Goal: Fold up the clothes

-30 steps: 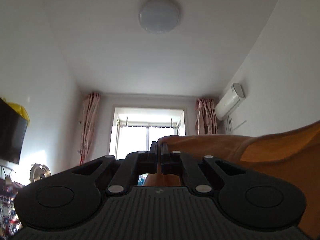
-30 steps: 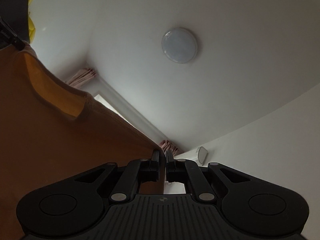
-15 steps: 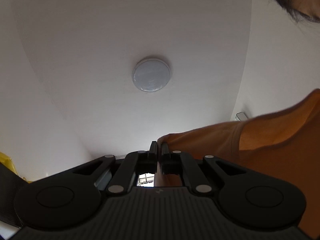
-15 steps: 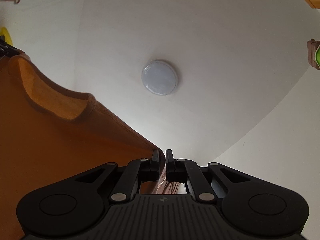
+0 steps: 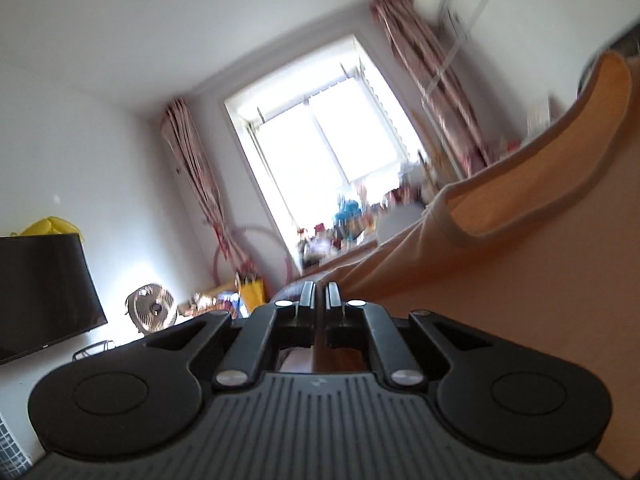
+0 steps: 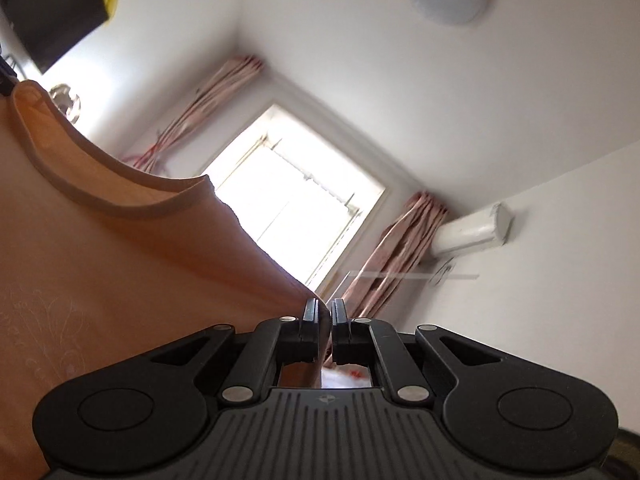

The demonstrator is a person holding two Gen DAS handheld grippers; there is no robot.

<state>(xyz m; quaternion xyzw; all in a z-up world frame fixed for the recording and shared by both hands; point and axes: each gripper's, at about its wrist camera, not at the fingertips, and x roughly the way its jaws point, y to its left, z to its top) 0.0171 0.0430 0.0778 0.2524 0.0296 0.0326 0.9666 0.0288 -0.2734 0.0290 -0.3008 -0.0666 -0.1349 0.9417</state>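
Claws lower now, window ahead

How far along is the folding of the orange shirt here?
Done: both grippers have pinched the orange shirt, the left gripper and right gripper each shut on an edge. In hand: it hangs spread between them. Left: no fold shows; every fold remains.
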